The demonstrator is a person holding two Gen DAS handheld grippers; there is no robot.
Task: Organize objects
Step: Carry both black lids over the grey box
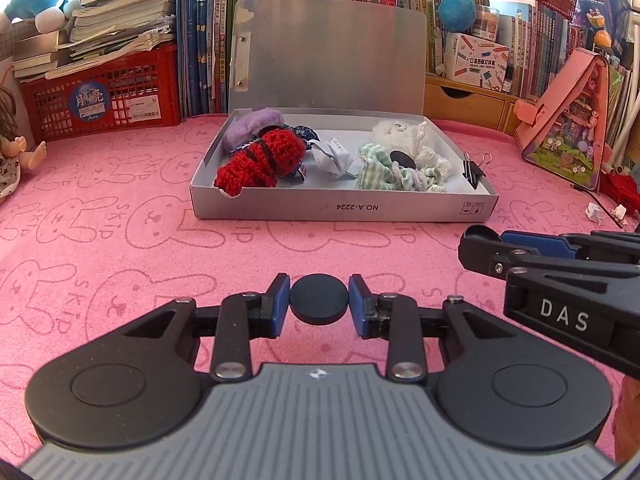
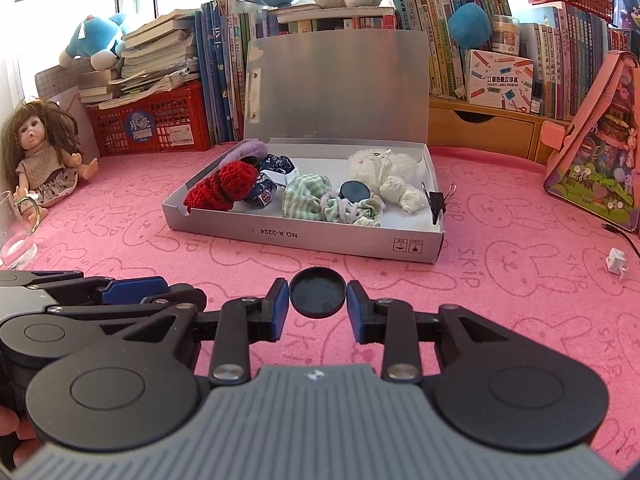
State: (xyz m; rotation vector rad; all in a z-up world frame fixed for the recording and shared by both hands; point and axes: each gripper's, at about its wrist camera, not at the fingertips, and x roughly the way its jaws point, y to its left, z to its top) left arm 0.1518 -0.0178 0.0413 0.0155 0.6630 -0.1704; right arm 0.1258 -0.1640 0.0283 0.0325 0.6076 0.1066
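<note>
Table (image 1: 100,208), covered in pink cloth printed with rabbit outlines, carries every item inspected. Behind it stand rows of books (image 2: 460,32), with a red crate (image 1: 104,92) of stacked papers at the left and plush toys on top.

A grey cardboard box (image 1: 344,210) sits mid-table with its lid (image 1: 328,52) raised upright at the rear; its front wall reads "NO.A-2224", inverted. Inside, at the left: a red knitted item (image 1: 260,160) lying against a purple fuzzy one (image 1: 252,126). Centre: a folded white paper piece (image 1: 336,158). Right: green checked cloth (image 1: 374,168), a white plush (image 2: 376,164), and a black disc (image 2: 355,191) lying on the cloth. A black binder clip (image 1: 474,172) is clipped on the right wall of the box.

A pink picture case (image 2: 596,148) leans at the far right. A doll (image 2: 40,156) sits at the far left, with a clear glass (image 2: 14,232) near it.

Left gripper (image 1: 319,300): jaws narrow, closed on a round black cap (image 1: 319,299), smooth face up, held above the cloth short of the box.

Right gripper (image 2: 318,294): jaws narrow, closed on a second round black cap, hollow side up (image 2: 318,292), also in front of the box.

The two grippers sit side by side, each visible at the edge of the other's view
</note>
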